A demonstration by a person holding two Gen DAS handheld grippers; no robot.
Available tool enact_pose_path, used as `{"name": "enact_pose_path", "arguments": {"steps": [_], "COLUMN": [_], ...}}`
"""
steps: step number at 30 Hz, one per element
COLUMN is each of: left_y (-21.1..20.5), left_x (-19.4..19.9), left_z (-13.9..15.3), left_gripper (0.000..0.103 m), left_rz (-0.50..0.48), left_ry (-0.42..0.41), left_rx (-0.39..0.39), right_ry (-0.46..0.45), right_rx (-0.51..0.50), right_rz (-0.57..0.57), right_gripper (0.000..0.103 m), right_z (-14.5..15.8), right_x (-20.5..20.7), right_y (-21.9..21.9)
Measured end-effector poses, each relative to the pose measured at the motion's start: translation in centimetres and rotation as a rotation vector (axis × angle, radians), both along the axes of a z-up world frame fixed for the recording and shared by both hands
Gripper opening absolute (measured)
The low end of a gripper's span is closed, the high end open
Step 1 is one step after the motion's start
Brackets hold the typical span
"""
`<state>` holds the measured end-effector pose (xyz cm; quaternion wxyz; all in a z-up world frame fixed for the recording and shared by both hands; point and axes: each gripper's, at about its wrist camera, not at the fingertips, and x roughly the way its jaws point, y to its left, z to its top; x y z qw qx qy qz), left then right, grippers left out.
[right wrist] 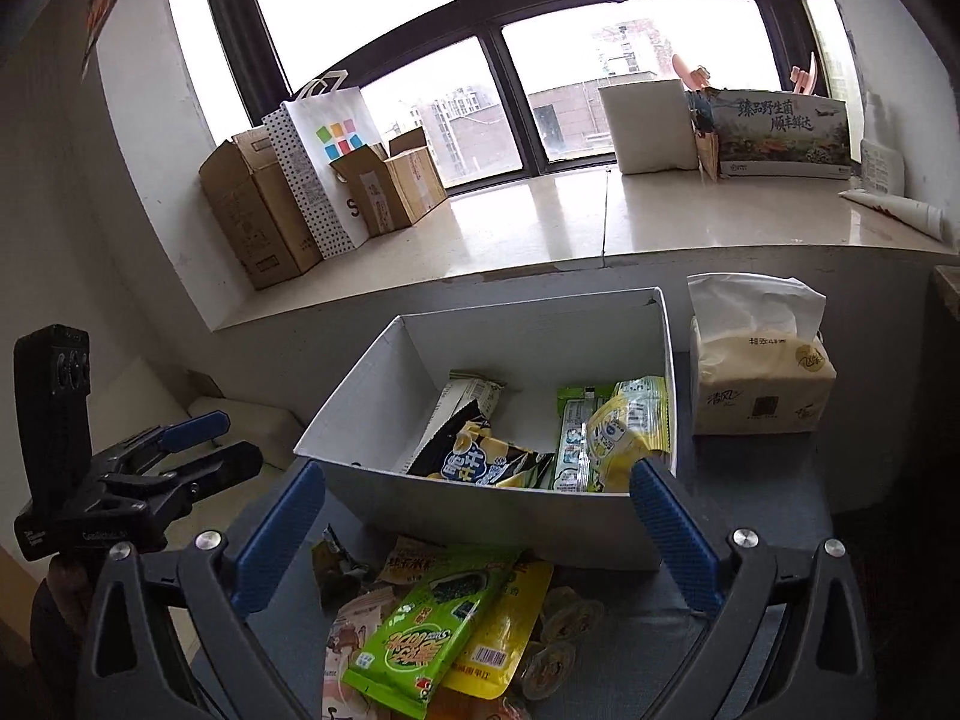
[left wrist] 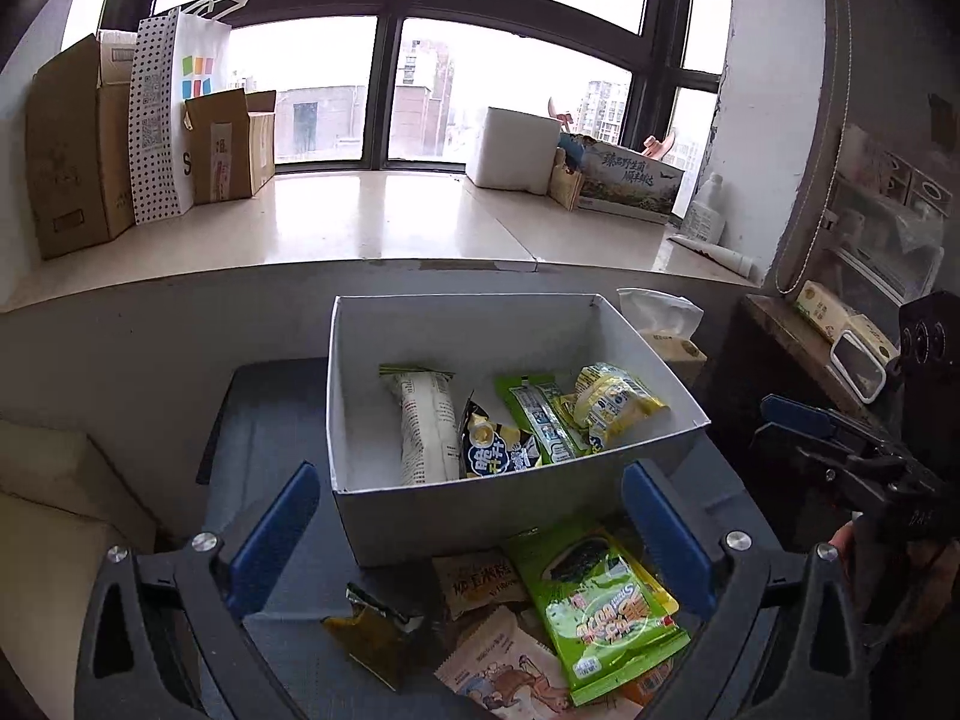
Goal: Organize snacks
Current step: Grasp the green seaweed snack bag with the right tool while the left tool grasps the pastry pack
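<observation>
Just below both wide-open, empty grippers — left gripper (left wrist: 471, 531), right gripper (right wrist: 474, 531) — lies the green snack packet (left wrist: 600, 612), near the white box (left wrist: 480, 516).

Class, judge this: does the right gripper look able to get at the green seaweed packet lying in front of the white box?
Probably yes. The right gripper is open and empty, and the green seaweed packet lies on top of the pile, uncovered, just below its fingers.
</observation>
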<state>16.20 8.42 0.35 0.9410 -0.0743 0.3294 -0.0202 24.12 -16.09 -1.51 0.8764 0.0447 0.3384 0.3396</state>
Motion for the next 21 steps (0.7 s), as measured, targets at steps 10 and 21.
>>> {"name": "enact_pose_path", "arguments": {"steps": [10,21], "left_y": [-0.6,-0.5], "left_x": [-11.2,-15.3], "left_z": [-2.9,-5.9], "left_gripper": [0.103,0.103], "left_rz": [0.022,0.082], "left_ry": [0.001,0.049], "left_rx": [-0.071,-0.115], "right_ry": [0.03,-0.013], "right_rx": [-0.128,-0.454], "right_rz": [0.025,0.032], "right_gripper": [0.103,0.103], "right_z": [-6.4,-9.6], "right_x": [-7.9,-6.0], "right_y": [2.0,8.6]}}
